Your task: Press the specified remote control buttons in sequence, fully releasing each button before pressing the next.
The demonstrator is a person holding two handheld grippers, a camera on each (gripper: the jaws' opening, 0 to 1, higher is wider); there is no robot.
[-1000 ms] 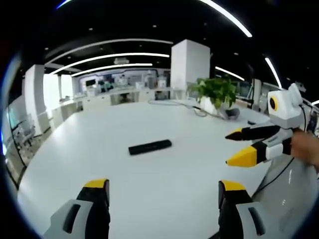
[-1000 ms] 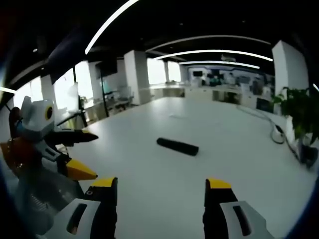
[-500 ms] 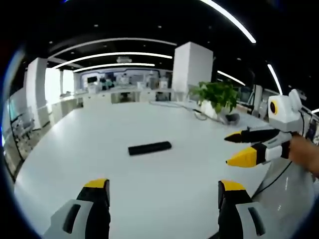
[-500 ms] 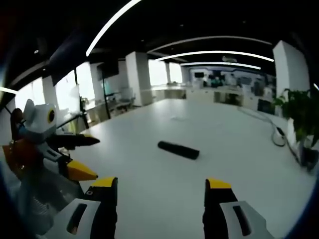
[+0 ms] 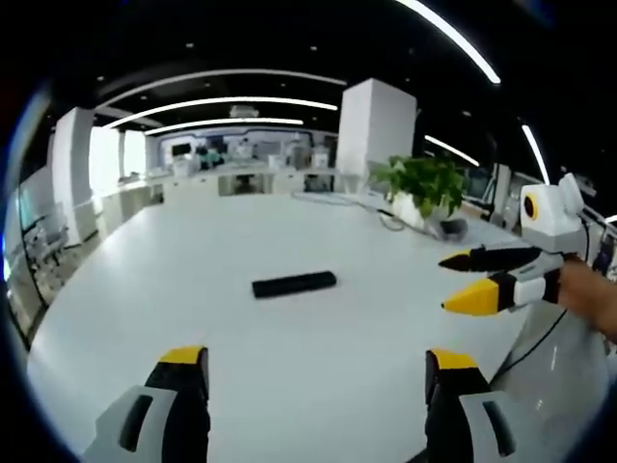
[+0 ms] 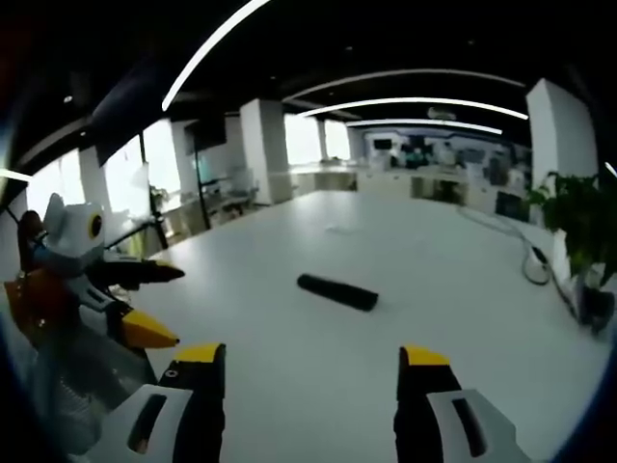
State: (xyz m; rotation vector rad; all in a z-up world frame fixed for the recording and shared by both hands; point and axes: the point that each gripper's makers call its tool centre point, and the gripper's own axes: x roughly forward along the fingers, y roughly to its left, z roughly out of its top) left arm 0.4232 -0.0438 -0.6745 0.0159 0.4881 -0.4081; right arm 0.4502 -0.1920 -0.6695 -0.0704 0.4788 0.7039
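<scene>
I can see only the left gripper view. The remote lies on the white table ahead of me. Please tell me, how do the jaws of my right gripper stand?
Observer: In the right gripper view the right gripper has its jaws wide apart, with nothing between them.
Operator: Is the remote in front of it?
Observer: Yes, the remote lies ahead on the table, apart from the jaws.
Operator: How does my left gripper look from there?
Observer: The left gripper comes in from the left, its jaws also apart, short of the remote.
</scene>
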